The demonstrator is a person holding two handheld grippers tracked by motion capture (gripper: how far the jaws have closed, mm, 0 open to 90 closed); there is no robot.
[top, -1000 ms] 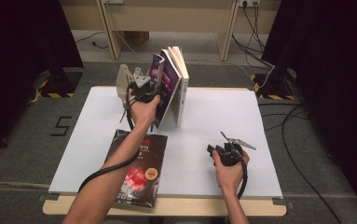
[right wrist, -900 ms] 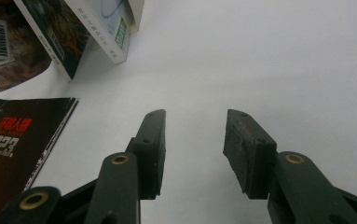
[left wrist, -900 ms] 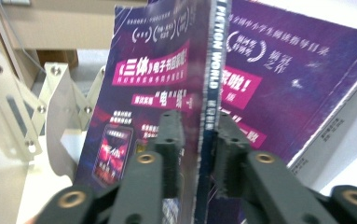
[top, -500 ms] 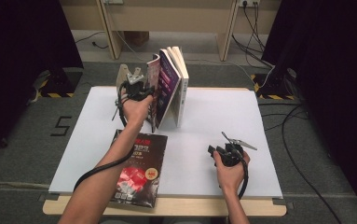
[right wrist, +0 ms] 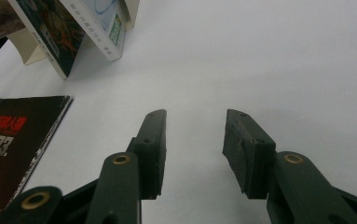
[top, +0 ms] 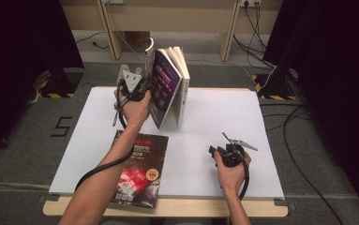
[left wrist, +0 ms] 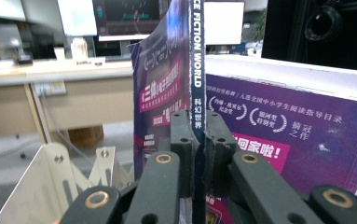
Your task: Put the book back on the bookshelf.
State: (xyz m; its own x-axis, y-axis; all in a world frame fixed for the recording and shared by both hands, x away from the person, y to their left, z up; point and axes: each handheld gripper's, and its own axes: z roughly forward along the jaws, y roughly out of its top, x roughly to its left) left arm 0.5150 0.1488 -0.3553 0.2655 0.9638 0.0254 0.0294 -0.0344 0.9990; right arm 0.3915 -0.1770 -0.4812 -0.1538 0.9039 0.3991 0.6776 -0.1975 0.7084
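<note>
White table top (top: 214, 122) on a light wooden board, edge visible along the near side; grey floor around it. Lying flat at near-left: black magazine (top: 138, 168) with red print, its near edge overhanging the table edge. Standing on the far-middle: a group of books (top: 179, 89) leaning together, a purple-covered one (top: 160, 86) tilted at the left of the group, bottom edges on the white surface; right gripper view shows their lower corners (right wrist: 69, 42) touching the table.
</note>
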